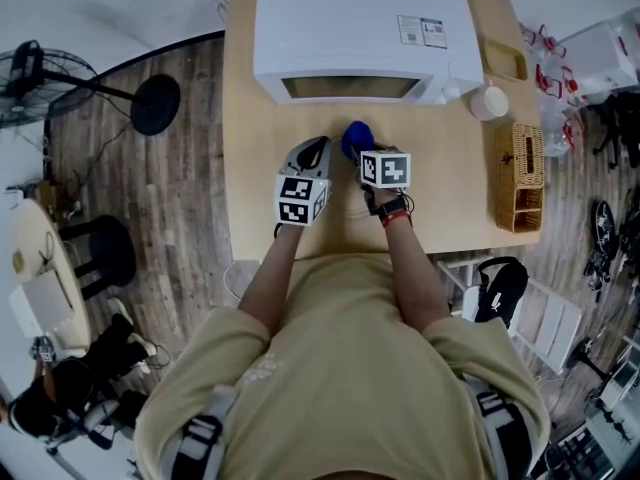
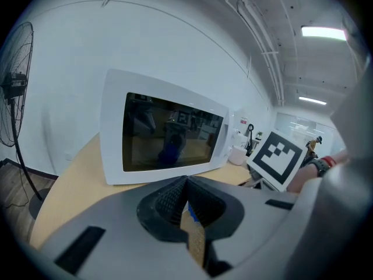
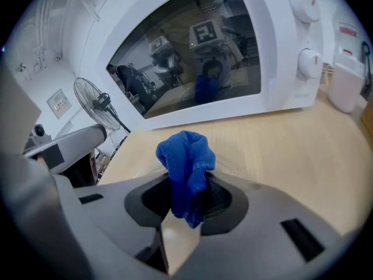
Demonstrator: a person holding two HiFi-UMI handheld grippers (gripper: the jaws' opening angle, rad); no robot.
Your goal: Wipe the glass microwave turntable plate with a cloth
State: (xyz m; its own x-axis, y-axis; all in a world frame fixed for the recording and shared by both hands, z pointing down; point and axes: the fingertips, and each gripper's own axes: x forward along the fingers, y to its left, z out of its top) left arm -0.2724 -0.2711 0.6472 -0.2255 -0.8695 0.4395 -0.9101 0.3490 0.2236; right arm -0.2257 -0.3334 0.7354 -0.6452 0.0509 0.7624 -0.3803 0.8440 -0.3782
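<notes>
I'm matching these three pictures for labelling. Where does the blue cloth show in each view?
Head view: the blue cloth is at centre, on the table side of the white microwave.
Left gripper view: not seen directly; a blue blur in the microwave door glass may be its reflection.
Right gripper view: lower centre, pinched between the jaws.
Shared landmark: the microwave, in all three.

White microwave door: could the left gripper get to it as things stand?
Probably yes. The white microwave's closed door faces the left gripper across bare wooden tabletop, and its shut fingers hold nothing.
</notes>
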